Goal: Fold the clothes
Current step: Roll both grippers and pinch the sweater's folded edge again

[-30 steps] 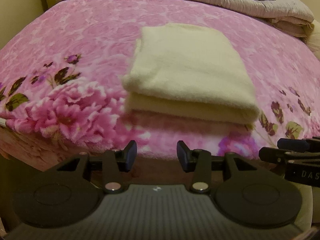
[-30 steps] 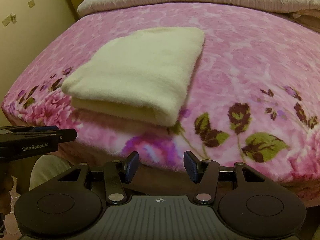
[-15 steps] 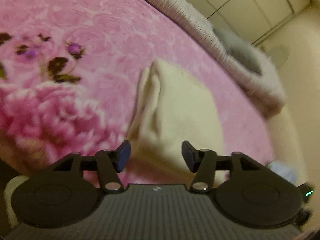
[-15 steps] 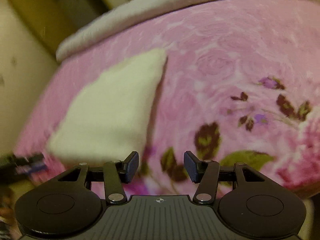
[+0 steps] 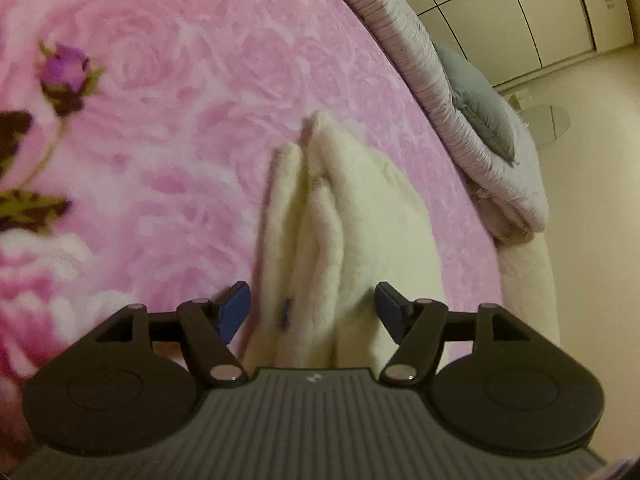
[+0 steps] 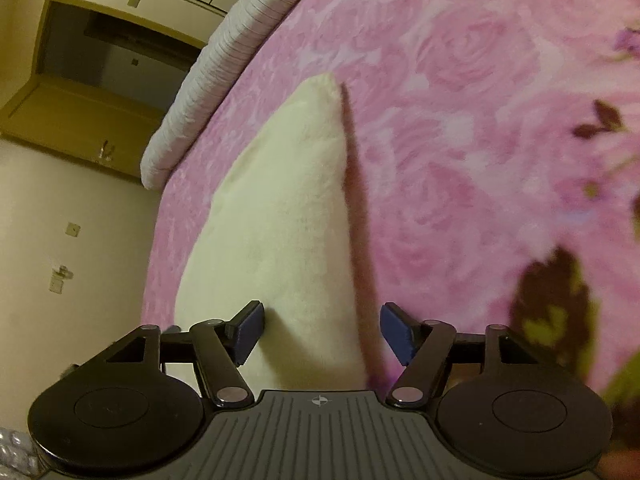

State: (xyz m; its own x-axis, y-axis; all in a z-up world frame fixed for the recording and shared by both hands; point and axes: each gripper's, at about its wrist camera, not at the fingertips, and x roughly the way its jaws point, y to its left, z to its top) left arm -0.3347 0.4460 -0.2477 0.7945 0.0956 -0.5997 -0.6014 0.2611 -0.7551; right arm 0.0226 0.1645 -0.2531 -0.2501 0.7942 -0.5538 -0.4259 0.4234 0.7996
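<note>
Both tools, left [image 5: 312,312] and right [image 6: 322,332], had just been widening, straddling the fluffy cream folded garment [image 5: 328,216] unpressed on the plush rose-patterned blanket [image 5: 160,80].

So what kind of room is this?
Most likely a bedroom. A pink flowery blanket covers what looks like a bed, with a rolled grey quilt and a pillow at its far end. A folded cream cloth lies on the blanket, and cupboard doors line the wall.
</note>
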